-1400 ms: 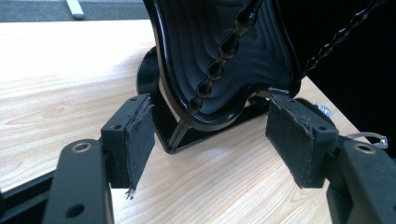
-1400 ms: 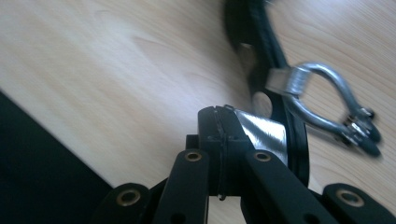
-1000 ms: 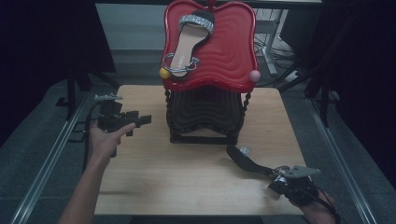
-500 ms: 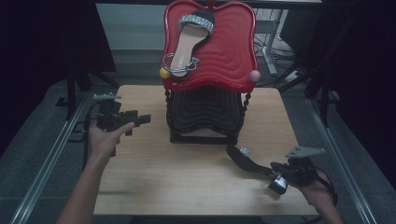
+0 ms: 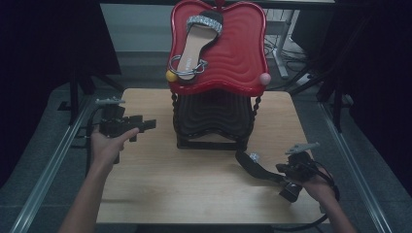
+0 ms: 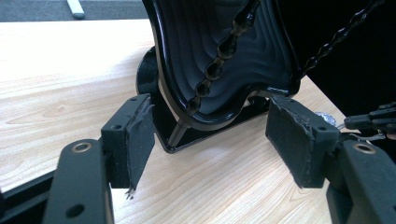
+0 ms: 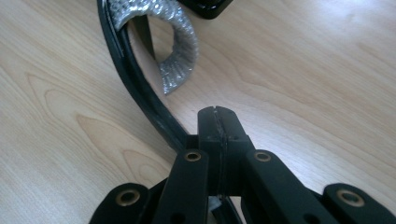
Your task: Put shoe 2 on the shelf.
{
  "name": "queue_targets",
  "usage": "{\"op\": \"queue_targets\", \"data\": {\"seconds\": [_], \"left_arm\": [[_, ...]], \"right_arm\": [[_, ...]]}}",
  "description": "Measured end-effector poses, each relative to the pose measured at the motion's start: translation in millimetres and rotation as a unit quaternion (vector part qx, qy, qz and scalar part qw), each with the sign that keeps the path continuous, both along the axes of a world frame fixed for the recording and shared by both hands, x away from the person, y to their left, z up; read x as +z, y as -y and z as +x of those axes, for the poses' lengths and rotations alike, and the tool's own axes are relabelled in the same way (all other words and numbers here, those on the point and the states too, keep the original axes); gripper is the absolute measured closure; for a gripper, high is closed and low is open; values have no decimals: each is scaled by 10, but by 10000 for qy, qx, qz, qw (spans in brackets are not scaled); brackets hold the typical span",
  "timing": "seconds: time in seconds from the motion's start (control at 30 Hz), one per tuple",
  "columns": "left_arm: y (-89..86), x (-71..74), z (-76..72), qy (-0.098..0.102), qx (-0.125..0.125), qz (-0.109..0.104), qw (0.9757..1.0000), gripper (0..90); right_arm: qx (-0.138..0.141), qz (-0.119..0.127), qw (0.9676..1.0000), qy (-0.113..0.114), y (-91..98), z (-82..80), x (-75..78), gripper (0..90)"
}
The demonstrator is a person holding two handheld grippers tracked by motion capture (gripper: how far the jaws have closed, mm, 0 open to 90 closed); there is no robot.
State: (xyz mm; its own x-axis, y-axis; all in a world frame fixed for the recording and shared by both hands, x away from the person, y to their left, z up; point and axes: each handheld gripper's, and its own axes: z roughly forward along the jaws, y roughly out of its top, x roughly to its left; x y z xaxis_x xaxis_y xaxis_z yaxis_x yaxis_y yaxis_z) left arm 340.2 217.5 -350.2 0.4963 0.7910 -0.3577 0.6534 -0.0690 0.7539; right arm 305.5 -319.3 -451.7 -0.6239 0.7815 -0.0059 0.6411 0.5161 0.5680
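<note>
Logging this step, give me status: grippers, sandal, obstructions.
Right gripper shut on black glitter-strapped sandal. Left gripper open, empty. Red-and-black shoe stand close ahead.

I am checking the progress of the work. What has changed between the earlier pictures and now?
The right gripper, its fingers shut on the black sandal, moved with it towards the table's right edge. The left gripper stayed open and in place; the other sandal stayed on the red rack.

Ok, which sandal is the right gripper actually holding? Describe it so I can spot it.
Start at the red wavy stand mid-table, then drop to the bare wood at its front right. The sandal there is clamped in the right gripper: black sole showing, glittery silver strap, unlike its mate displayed footbed-up on the stand.
</note>
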Motion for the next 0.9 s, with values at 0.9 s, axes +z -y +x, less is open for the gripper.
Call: {"op": "queue_targets", "data": {"seconds": [0.9], "left_arm": [[-19,-33,-11,-11,27,-3,10000,327]], "right_arm": [[277,-390,9987,-179,-158,-55,-37,900]]}}
